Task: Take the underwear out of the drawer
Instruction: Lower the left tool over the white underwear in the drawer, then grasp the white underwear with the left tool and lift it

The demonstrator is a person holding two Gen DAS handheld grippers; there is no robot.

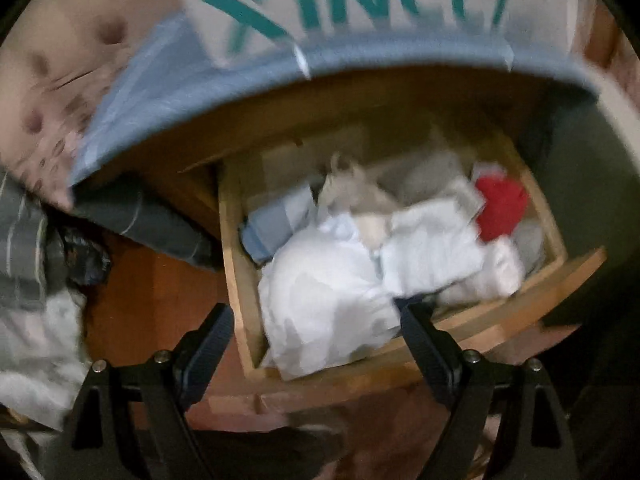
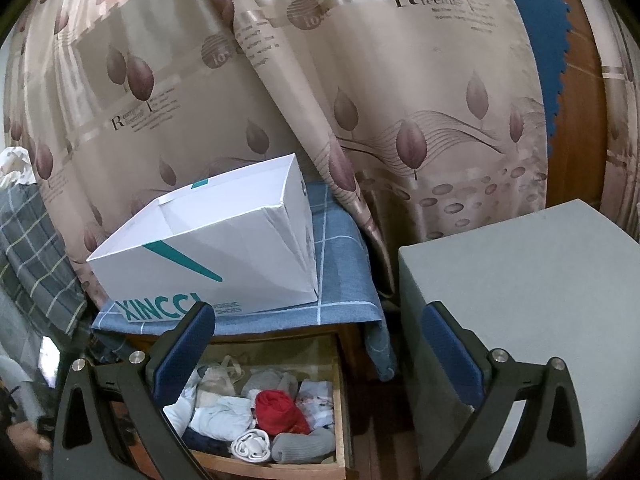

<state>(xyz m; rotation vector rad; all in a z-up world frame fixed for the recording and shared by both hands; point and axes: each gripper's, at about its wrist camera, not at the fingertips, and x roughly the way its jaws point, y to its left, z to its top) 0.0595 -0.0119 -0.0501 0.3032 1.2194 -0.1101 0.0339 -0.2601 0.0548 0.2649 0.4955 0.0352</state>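
Both grippers, left [image 1: 316, 336] and right [image 2: 316, 344], hover spread and empty above the drawer [image 2: 340, 420]; a blind grab could snag socks [image 2: 300, 446] instead of underwear.

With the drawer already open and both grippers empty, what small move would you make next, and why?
Probably lower the left gripper onto the white garment at the front of the open drawer. Its jaws stand wide apart, hold nothing and already frame that cloth; the right gripper hangs higher, also open.
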